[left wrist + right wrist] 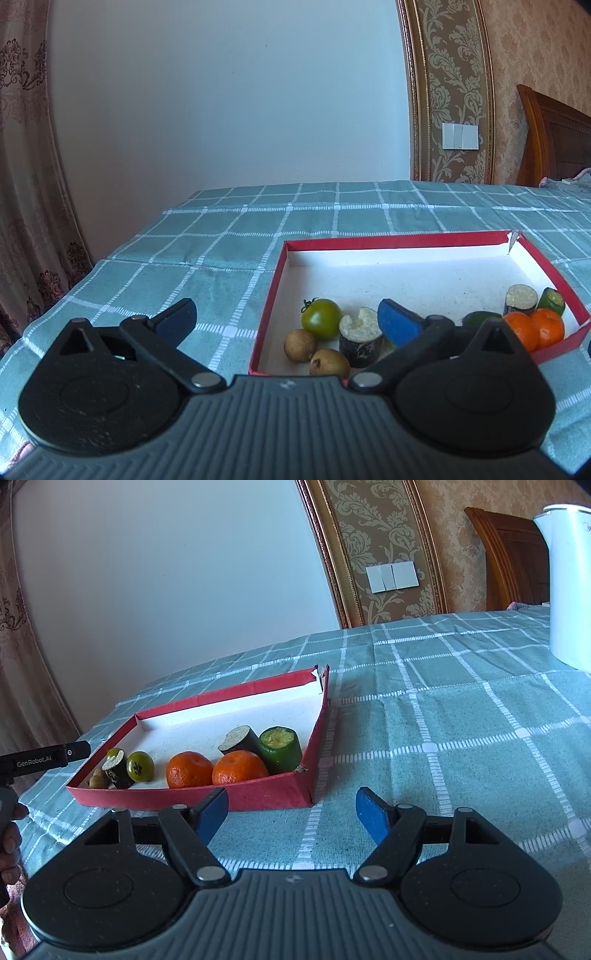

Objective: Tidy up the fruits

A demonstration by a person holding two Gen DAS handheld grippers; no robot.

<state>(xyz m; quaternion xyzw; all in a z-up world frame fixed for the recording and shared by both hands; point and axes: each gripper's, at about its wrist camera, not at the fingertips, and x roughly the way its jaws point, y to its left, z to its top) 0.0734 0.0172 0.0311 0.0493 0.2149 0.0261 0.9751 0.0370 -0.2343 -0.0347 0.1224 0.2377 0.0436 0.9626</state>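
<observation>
A shallow red box (399,239) (258,797) with a white floor lies on the checked cloth. In it are a green tomato (320,318) (140,765), two small brown fruits (300,345), two dark cut cylinders (360,341) (240,739), two oranges (535,328) (190,770) and a green cut piece (280,749). My left gripper (286,319) is open and empty, above the box's near left corner. My right gripper (291,810) is open and empty, just in front of the box's near right corner.
A teal checked cloth (461,720) covers the table. A white kettle (569,583) stands at the far right. The left gripper's body (44,757) and a hand show at the left edge of the right wrist view. Wall and curtain lie behind.
</observation>
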